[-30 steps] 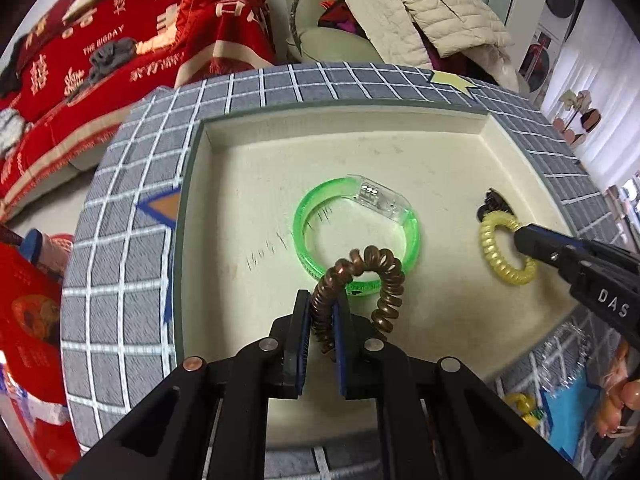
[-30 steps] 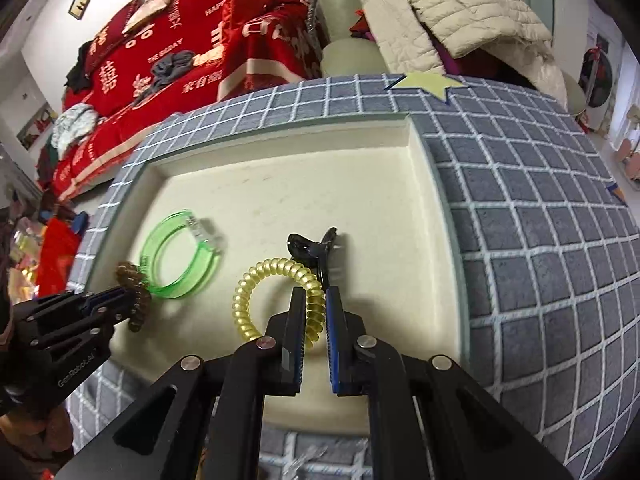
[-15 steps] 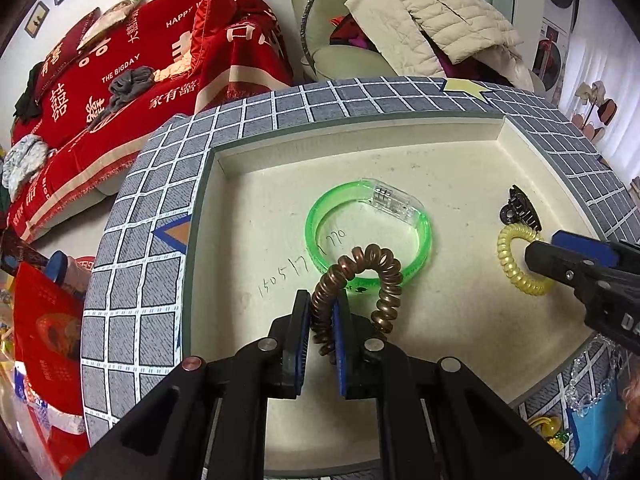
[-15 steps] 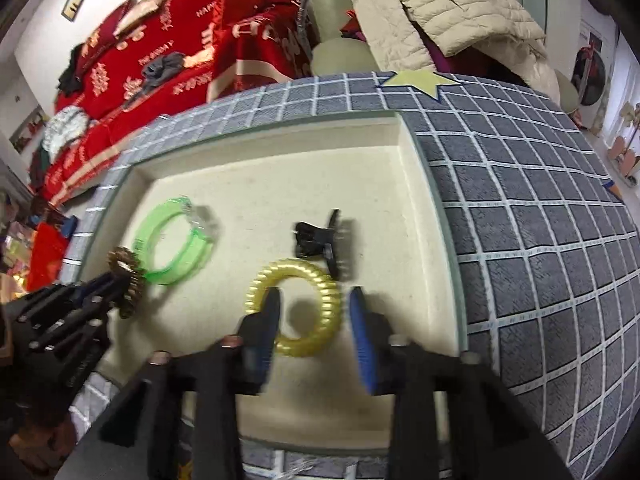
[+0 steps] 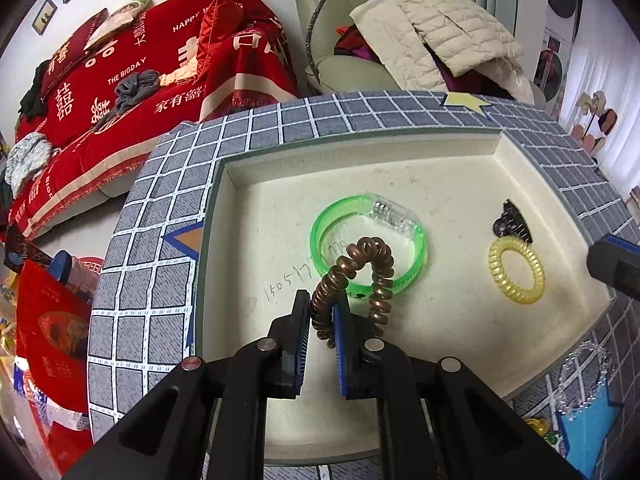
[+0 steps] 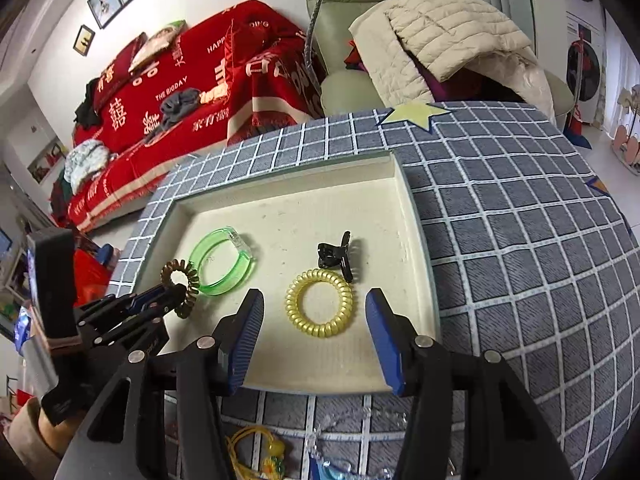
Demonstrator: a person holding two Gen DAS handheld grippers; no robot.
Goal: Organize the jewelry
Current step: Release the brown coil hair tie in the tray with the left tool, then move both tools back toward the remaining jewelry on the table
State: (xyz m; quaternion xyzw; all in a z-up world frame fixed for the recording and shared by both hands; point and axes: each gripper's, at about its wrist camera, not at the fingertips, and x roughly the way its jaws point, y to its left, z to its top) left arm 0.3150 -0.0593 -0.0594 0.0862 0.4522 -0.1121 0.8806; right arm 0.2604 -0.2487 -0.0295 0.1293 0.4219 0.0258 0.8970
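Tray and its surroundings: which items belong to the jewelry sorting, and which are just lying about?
Part of the job:
- cream tray
- brown coil band, held in the left gripper
- yellow coil band, lying free below the right gripper, whose jaws are opening
- green bangle
- black claw clip

Lying about:
- red blanket
- beige quilted jacket
- checked cloth

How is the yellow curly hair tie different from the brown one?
The yellow spiral hair tie lies flat in the tray; the brown spiral hair tie is pinched in the left gripper, standing up. Yellow keeps a round ring shape; brown is squeezed into a narrow loop. Both are coiled.
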